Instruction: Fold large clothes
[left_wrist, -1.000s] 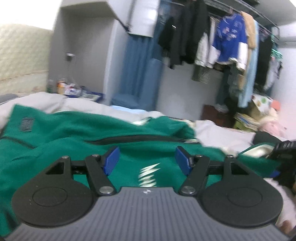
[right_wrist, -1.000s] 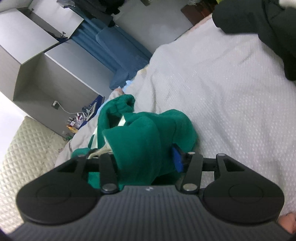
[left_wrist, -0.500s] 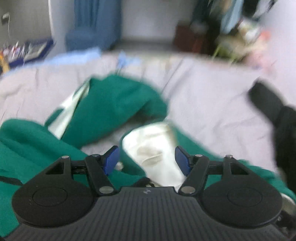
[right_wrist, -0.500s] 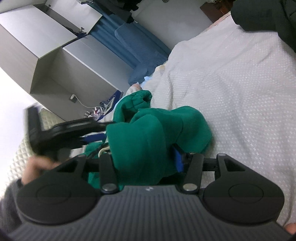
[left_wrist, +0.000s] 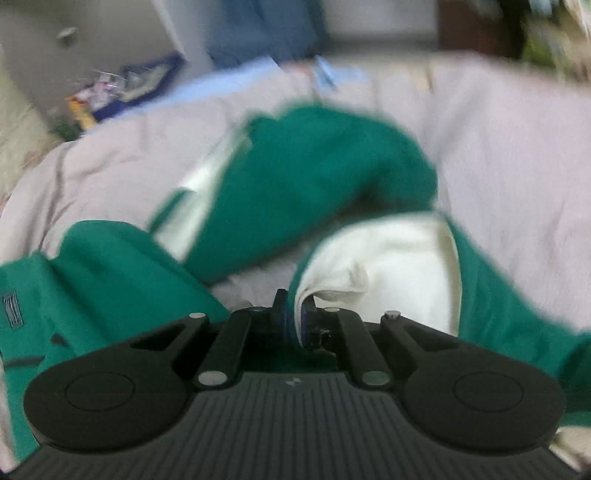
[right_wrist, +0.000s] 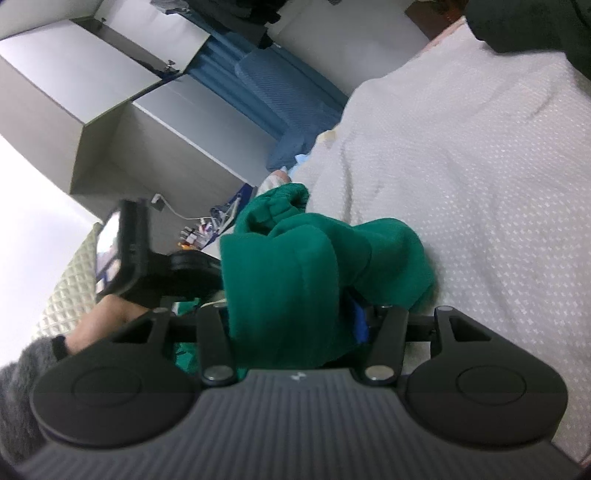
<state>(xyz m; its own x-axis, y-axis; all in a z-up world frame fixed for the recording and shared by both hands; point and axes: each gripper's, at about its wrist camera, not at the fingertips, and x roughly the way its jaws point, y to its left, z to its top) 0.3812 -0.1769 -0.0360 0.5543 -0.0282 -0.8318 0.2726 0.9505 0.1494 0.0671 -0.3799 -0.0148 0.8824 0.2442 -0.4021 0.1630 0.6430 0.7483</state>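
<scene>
Two grippers gathered a green fleece jacket on a bed

The left gripper (left_wrist: 293, 314) was clenched on the jacket's (left_wrist: 317, 177) white lining; the right gripper's (right_wrist: 291, 325) fingers, easing apart, grasped a thick green bunch. Soft, bulky and limp, the jacket lay crumpled mid-frame on the bed (right_wrist: 480, 177); hems looked the surest hold.

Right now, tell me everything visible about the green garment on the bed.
The green garment is a thick, fleece-looking jacket with a cream-white lining, a dark zip line and a small patch near one edge. It lies crumpled, not yet folded, on the pale textured bedspread. The left gripper is shut on an edge where the lining shows. The right gripper holds a bunched green fold between its jaws, which are opening slightly. The left-wrist view is blurred, so finer details are unclear.
</scene>
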